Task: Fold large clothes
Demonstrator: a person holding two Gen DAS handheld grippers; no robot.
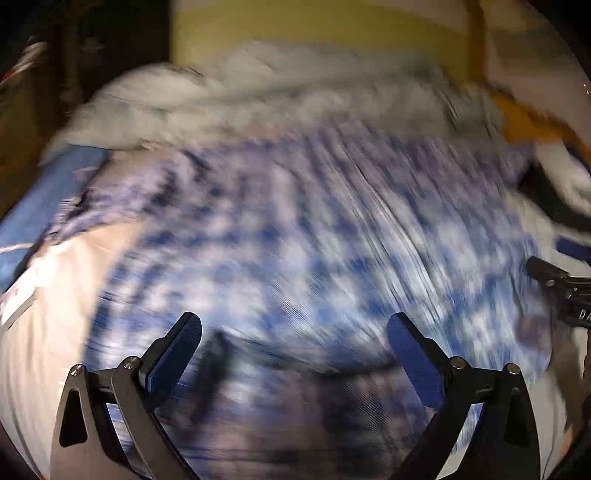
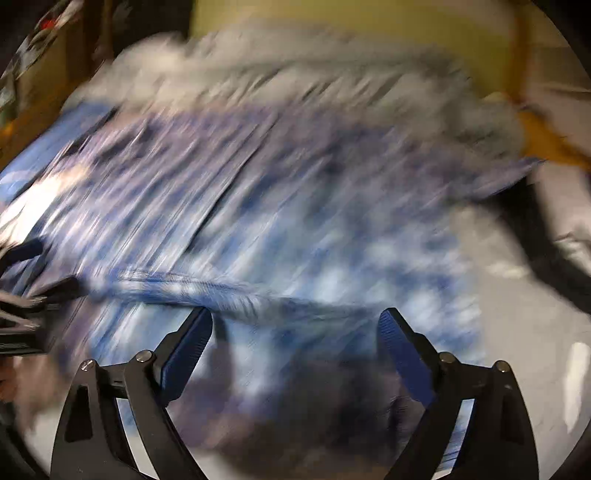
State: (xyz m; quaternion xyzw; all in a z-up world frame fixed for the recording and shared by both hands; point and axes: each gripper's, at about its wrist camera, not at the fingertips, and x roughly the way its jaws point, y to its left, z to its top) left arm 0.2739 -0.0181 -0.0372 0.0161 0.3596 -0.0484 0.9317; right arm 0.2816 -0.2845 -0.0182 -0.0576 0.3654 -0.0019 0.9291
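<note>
Left wrist view: the left claw stands wide apart, its blue pads clear of cloth, nothing between them. Below and ahead of it lies the blue-and-white shirt, spread over a pale sheet. The picture is heavily smeared, so the shirt's pattern and folds cannot be read closely. Beyond the shirt, farther from the claw, a grey garment lies in a heap. To the claw's right, at the frame edge, part of the other gripper shows as a dark tip. A yellow wall stands at the far side.

Right wrist view: the right claw is likewise spread wide, pads bare, gripping nothing. The shirt lies under and ahead of it, with a folded edge running across just beyond the fingertips. The grey garment sits past the shirt. To the claw's left, dark parts of the left gripper reach in over the shirt's edge. To the right of the shirt is bare sheet, crossed by a dark strap.
</note>
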